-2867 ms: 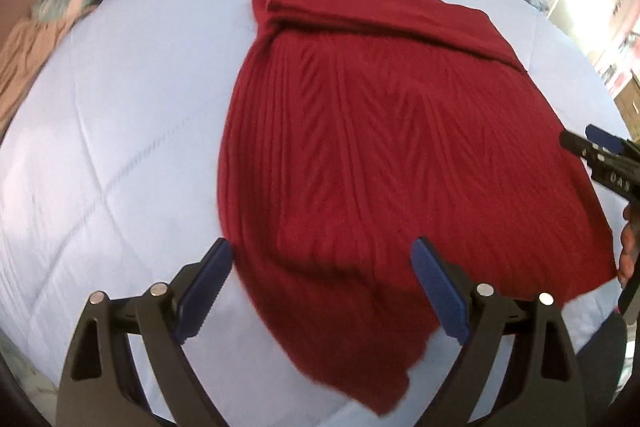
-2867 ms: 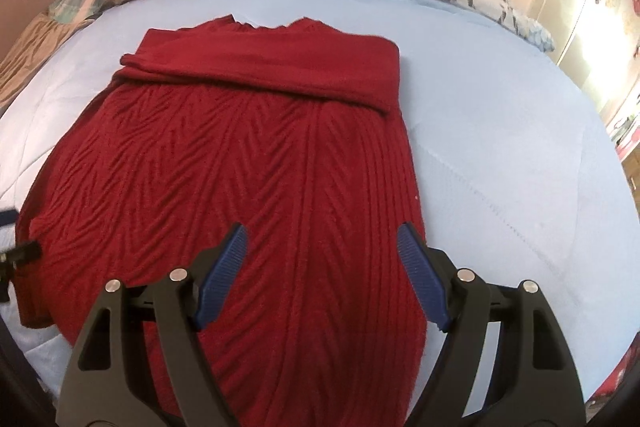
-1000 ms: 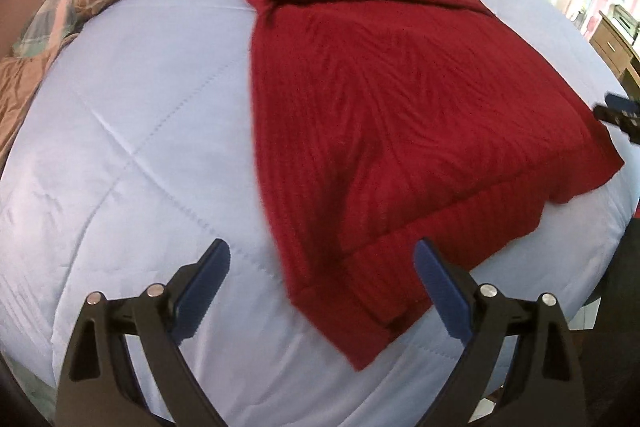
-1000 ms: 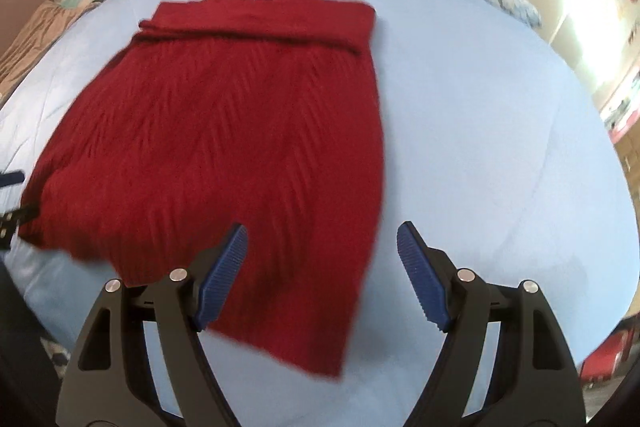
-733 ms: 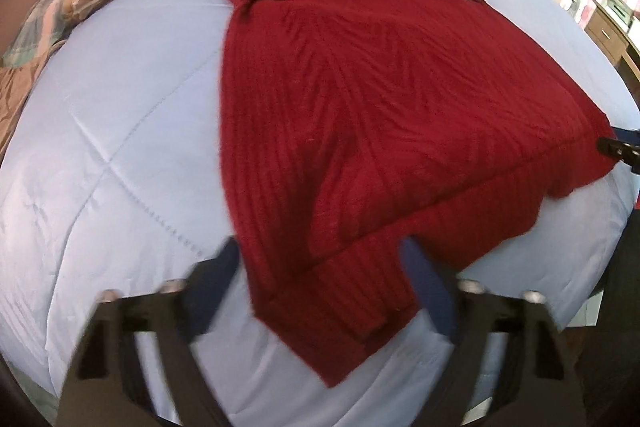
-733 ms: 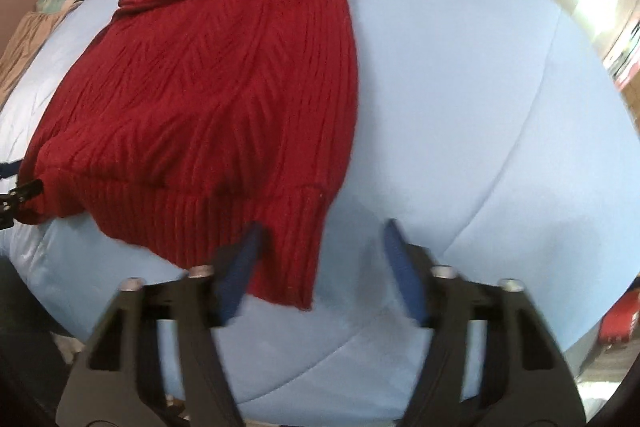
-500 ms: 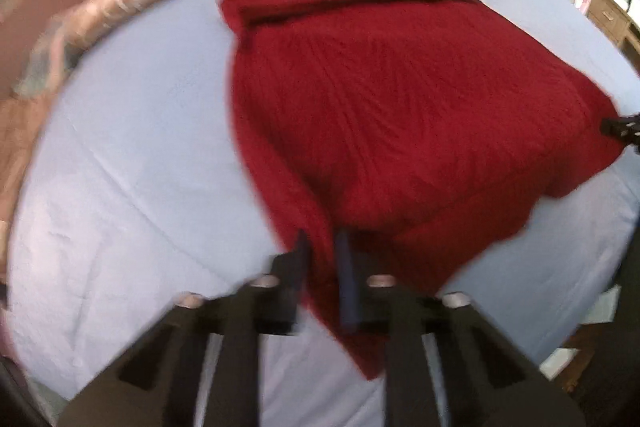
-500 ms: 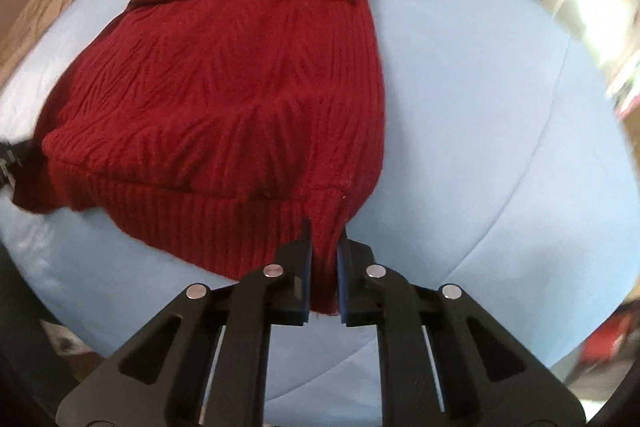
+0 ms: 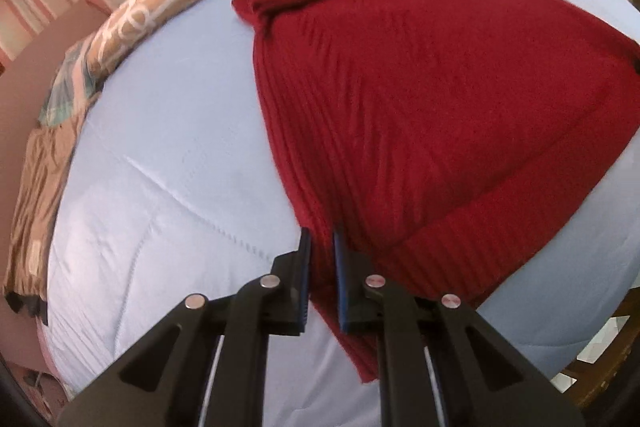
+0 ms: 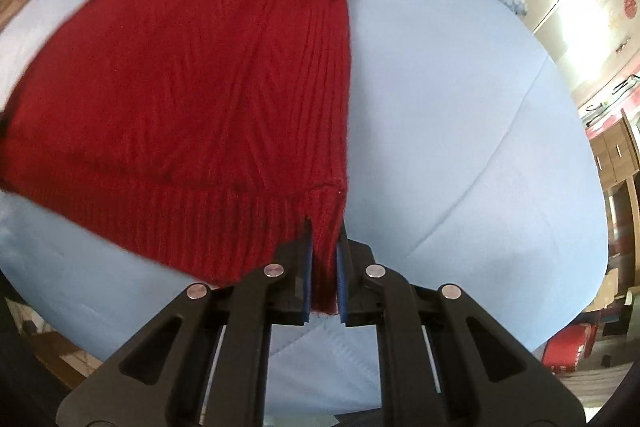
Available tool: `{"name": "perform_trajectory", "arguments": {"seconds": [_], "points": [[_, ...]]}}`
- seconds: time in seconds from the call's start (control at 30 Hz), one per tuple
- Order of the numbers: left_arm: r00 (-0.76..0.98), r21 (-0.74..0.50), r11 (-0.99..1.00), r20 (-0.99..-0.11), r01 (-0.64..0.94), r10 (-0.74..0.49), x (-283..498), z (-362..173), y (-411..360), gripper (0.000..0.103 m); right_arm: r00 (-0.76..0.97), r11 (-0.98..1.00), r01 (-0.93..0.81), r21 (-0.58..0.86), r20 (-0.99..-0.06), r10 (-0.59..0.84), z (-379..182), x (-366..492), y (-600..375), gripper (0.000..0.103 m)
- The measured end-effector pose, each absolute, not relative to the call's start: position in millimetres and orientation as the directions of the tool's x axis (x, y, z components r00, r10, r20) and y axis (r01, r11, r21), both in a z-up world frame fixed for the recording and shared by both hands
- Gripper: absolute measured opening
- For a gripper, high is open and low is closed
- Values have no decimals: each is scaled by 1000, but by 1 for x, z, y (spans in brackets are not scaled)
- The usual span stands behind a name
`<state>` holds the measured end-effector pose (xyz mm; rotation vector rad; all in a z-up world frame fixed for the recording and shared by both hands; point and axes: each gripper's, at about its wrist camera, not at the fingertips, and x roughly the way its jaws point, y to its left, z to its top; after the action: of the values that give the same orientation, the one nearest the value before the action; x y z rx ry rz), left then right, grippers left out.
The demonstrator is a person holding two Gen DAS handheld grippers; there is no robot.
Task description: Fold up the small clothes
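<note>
Red knit sweater (image 9: 420, 87) lies flat on the pale blue bedspread (image 9: 160, 147); my left gripper (image 9: 320, 243) pinches its near left hem corner, my right gripper (image 10: 325, 239) clamps the near right hem corner.

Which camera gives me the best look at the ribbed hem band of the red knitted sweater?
The right wrist view: the ribbed hem band runs sharply across the frame, its corner pinched in the right gripper. The left wrist view shows it obliquely and blurrier.
</note>
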<state>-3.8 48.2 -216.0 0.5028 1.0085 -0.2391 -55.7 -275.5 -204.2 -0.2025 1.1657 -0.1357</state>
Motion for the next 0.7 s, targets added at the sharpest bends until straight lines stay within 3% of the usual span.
{"name": "perform_trajectory", "arguments": {"seconds": [0.17, 0.23, 0.3, 0.37, 0.5, 0.7], "points": [[537, 320, 856, -841, 406, 60, -3, -220, 47, 17, 371, 966, -7, -259, -898, -238, -222, -56, -273, 13], [555, 348, 851, -828, 394, 82, -8, -218, 45, 31, 369, 957, -21, -290, -892, -262, -224, -53, -271, 21], [580, 374, 850, -808, 370, 103, -9, -214, 46, 55, 376, 952, -29, -306, -886, -273, -222, -53, -271, 36], [586, 348, 865, -807, 362, 80, -10, -209, 50, 65, 392, 956, -29, -293, -883, -258, -215, -55, -275, 48], [590, 295, 887, -807, 354, 33, -10, -197, 55, 76, 454, 967, -23, -253, -865, -215, -191, -61, -277, 75], [535, 102, 935, -838, 341, -104, -5, -185, 59, 81, 530, 989, -12, -147, -840, -118, -169, -58, -277, 81]]}}
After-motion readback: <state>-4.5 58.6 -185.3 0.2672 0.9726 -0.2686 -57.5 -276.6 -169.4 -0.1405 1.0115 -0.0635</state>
